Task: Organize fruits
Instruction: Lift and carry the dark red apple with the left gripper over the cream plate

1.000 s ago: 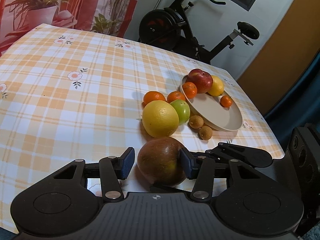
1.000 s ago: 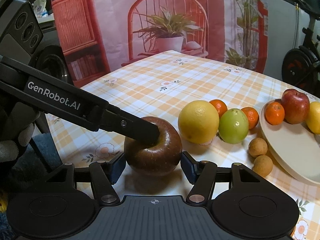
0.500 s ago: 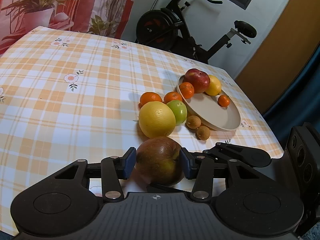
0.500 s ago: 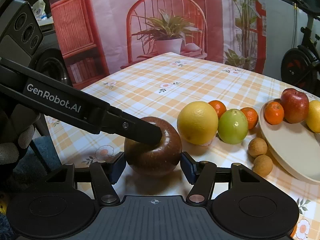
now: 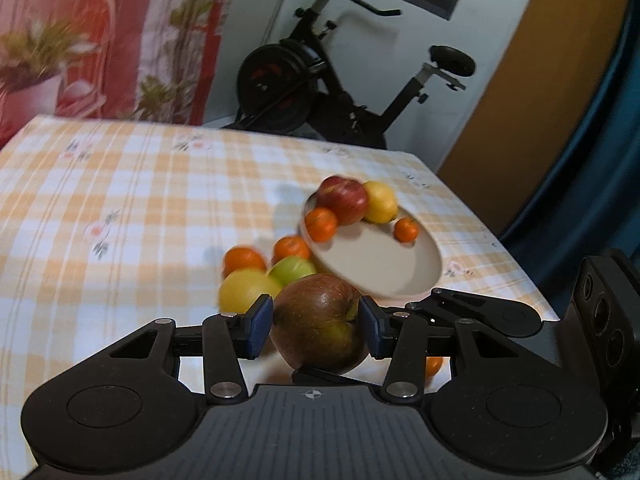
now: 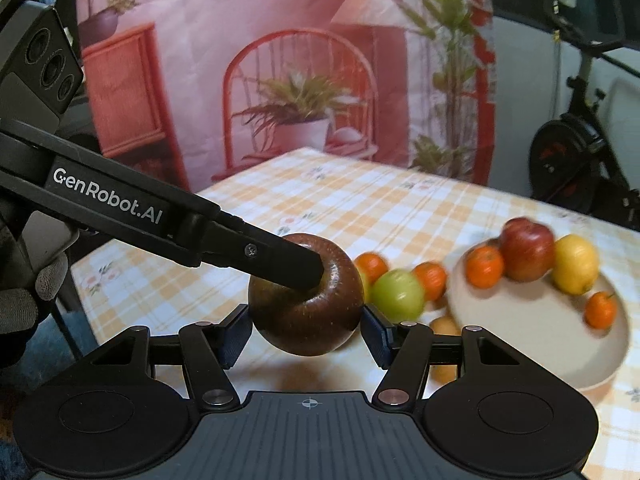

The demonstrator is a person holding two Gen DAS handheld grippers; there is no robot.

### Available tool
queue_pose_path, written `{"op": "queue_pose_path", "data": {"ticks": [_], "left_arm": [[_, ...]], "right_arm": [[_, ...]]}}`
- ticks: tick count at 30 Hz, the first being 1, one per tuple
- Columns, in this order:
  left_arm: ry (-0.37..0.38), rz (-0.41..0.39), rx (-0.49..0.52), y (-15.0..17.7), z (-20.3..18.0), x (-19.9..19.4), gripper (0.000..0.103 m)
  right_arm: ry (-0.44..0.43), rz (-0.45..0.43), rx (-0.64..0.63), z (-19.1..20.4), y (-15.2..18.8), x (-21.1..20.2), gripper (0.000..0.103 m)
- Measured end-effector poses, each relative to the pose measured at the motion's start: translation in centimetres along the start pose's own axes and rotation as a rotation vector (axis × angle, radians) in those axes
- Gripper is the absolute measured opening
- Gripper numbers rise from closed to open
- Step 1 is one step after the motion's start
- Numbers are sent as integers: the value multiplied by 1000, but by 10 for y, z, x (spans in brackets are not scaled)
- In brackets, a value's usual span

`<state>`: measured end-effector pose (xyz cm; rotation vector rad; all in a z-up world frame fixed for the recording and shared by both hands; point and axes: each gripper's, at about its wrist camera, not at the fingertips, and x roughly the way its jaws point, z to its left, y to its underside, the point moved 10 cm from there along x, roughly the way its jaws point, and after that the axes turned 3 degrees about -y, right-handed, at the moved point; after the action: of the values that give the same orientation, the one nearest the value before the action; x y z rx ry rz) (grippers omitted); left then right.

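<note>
Both grippers hold one dark red-brown apple (image 5: pixel 320 324) lifted above the table. My left gripper (image 5: pixel 316 326) is shut on its sides. My right gripper (image 6: pixel 306 330) is shut on the same apple (image 6: pixel 316 312), crosswise, with the left gripper's finger (image 6: pixel 280 264) across the top. A beige plate (image 5: pixel 384 264) holds a red apple (image 5: pixel 344 199), a lemon (image 5: pixel 380 202) and two tangerines. A large yellow citrus (image 5: pixel 244 292), a green fruit (image 5: pixel 292 270) and two tangerines lie on the checked cloth left of the plate.
The orange-checked tablecloth (image 5: pixel 120 208) covers the table. Small brown fruits (image 6: pixel 442 326) lie by the plate's near rim (image 6: pixel 600 376). An exercise bike (image 5: pixel 344 88) stands behind the table. A printed backdrop (image 6: pixel 300 80) hangs at the far side.
Both grippers have lifted the dark apple off the table and carried it up and toward the plate. The left gripper closed onto it.
</note>
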<state>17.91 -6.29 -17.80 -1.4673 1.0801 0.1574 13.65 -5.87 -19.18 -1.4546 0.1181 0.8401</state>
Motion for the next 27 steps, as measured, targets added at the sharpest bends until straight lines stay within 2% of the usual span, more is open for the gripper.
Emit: {"op": "queue_pose_path", "data": {"ticks": [5, 10, 20, 27], "left_arm": [[21, -6, 61, -23, -22, 12, 49], [50, 24, 94, -44, -42, 38, 49], [58, 132, 111, -50, -58, 101, 48], [30, 186, 111, -48, -55, 127, 47]], "right_arm": [[42, -45, 30, -28, -16, -13, 56], [84, -59, 60, -67, -24, -20, 56], [144, 3, 117, -129, -8, 3, 56], [144, 44, 138, -147, 6, 23, 56]]}}
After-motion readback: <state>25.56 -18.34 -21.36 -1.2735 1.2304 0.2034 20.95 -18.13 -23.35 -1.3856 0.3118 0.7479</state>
